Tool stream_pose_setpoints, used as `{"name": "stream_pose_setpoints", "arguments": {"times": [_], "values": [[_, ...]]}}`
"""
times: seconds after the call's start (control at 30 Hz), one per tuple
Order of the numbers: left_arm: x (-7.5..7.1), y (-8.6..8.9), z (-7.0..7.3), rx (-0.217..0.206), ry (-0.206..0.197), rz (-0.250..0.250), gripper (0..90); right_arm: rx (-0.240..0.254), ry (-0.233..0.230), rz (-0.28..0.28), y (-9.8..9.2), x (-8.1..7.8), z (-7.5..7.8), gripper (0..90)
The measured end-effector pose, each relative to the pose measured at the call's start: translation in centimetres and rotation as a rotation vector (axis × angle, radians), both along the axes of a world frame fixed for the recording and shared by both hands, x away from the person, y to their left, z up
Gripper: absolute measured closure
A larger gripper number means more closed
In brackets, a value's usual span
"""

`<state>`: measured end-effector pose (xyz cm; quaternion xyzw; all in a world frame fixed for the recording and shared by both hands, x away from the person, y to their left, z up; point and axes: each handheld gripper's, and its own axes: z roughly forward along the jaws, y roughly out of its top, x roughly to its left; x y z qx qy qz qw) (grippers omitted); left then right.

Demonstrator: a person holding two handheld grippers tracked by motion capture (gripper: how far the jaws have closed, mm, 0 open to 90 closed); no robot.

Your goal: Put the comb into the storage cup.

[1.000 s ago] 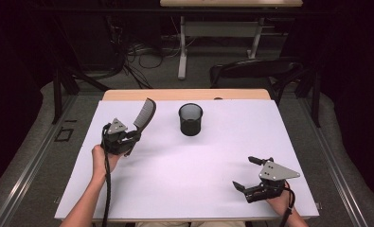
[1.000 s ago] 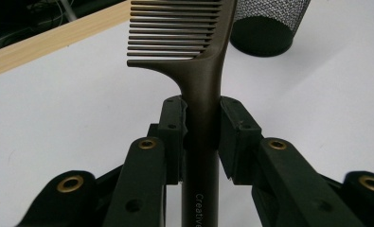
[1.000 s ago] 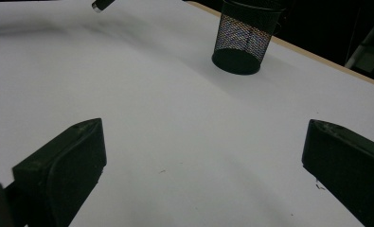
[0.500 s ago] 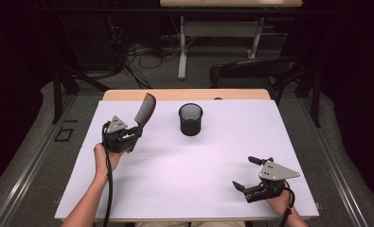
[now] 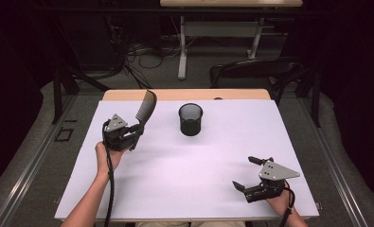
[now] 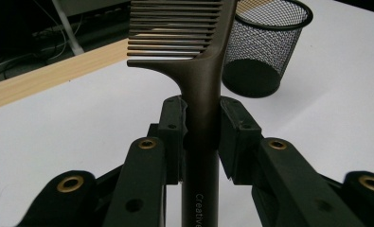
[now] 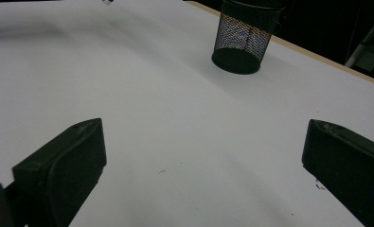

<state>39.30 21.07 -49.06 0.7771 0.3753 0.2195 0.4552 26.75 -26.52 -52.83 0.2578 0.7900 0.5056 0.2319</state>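
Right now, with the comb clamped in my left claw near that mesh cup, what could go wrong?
The left claw grips the comb low on its handle, so the long toothed end could pivot or slip if it bumps something. The mesh pen cup stands loose on the white table and looks light; a knock against its rim could tip it. The teeth might also snag the rim on entry.
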Motion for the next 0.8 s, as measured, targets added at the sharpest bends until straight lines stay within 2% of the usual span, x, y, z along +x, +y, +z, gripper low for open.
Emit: {"name": "stream_pose_setpoints", "arguments": {"times": [0.4, 0.8], "values": [[0.2, -0.2, 0.8, -0.054, -0.028, 0.004, 72.6, -0.001, -0.003, 0.000, 0.0, 0.0, 0.0, 0.3], [0.8, -1.0, 1.9, -0.076, -0.050, -0.008, 72.6, -0.001, 0.001, 0.000, 0.0, 0.0, 0.0, 0.3]]}}
